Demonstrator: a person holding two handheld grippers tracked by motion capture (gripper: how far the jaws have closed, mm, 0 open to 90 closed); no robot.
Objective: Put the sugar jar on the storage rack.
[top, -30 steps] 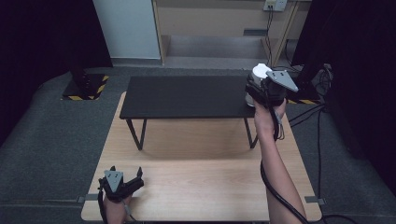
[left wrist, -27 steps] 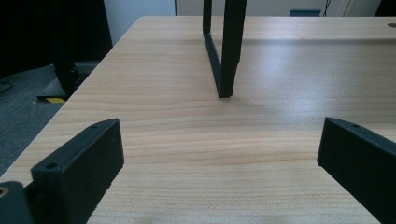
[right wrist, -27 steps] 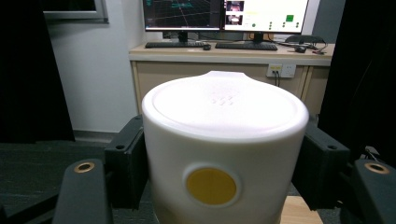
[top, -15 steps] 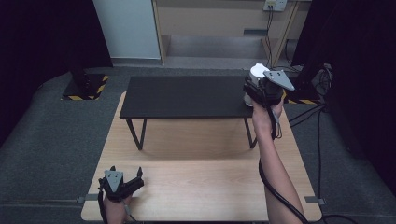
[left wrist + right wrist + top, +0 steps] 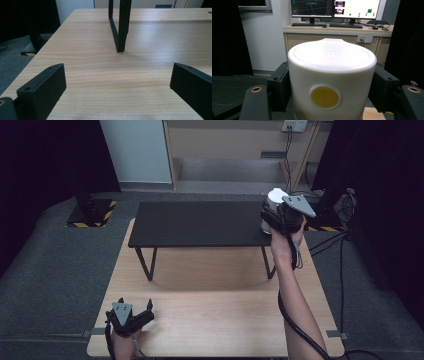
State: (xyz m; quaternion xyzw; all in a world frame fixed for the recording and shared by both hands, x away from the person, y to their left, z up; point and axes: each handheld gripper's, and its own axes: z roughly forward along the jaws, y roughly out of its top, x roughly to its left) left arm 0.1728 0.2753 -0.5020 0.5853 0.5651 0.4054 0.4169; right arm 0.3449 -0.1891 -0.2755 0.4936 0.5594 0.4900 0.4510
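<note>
Smooth white plastic cylinder, round yellow dot on its side, sits clamped in my right claw; left claw gapes over pale woodgrain table.

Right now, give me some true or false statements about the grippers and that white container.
1. The right gripper grips the white container. True.
2. The left gripper holds a cup. False: its jaws are open with nothing between them.
3. The container has a yellow dot. True.
4. The black bench lies on its side. False: it stands upright on the wooden table.
5. The left gripper is above the bench. False: it is near the table's front edge.
</note>
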